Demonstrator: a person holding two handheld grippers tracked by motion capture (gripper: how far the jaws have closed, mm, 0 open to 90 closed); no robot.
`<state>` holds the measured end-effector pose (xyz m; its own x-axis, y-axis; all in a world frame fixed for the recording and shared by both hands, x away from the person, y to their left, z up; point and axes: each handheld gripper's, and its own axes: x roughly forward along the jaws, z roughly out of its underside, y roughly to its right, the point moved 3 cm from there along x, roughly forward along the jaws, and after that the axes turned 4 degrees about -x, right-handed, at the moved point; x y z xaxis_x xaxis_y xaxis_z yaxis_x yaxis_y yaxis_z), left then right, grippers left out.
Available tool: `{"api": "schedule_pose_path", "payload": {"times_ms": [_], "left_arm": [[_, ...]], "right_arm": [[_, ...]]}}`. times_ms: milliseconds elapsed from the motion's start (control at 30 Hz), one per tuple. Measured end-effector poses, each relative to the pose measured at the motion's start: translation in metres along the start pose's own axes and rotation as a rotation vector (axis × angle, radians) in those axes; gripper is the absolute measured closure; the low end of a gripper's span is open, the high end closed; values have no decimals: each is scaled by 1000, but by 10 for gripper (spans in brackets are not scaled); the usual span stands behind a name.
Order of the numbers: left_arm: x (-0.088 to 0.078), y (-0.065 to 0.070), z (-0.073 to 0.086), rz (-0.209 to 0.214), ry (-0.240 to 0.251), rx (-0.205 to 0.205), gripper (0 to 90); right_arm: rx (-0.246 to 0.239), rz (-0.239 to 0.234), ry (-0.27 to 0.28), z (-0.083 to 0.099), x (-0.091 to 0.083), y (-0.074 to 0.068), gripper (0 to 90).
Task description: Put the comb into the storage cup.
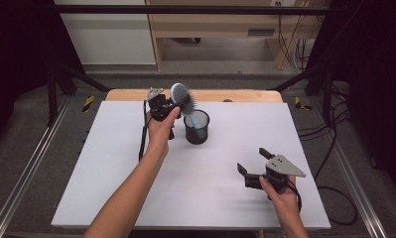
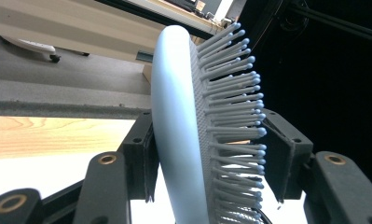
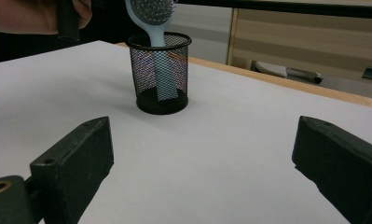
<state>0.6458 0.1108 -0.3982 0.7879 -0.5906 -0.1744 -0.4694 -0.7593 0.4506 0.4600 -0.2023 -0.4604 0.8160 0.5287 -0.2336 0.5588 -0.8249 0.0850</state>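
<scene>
While brush (image 1: 181, 95) head sits between left gripper (image 1: 162, 105) fingers, handle already in mesh cup (image 1: 196, 127) on counter (image 1: 136, 188). Left gripper view: fingers (image 2: 141, 154) just off brush, grip let go; should be opened wider, drawn back straight. Right gripper view: right gripper (image 3: 202, 158) wide open, nothing held, kept still.

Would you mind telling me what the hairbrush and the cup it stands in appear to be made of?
The hairbrush looks like smooth, pale blue moulded plastic with a soft sheen; its bristles seem plastic too, each ending in a rounded tip. The pen cup appears to be black wire mesh, probably painted metal, since the handle shows through its walls.
</scene>
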Motion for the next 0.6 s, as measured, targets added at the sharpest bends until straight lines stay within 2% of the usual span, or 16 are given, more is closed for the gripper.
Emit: {"api": "schedule_pose_path", "payload": {"times_ms": [300, 600], "left_arm": [[-1, -4, 1, -21, -17, 3, 394], [0, -3, 3, -7, -23, 10, 328]], "right_arm": [[3, -1, 0, 0, 0, 0, 56], [3, 0, 2, 0, 0, 0, 56]]}}
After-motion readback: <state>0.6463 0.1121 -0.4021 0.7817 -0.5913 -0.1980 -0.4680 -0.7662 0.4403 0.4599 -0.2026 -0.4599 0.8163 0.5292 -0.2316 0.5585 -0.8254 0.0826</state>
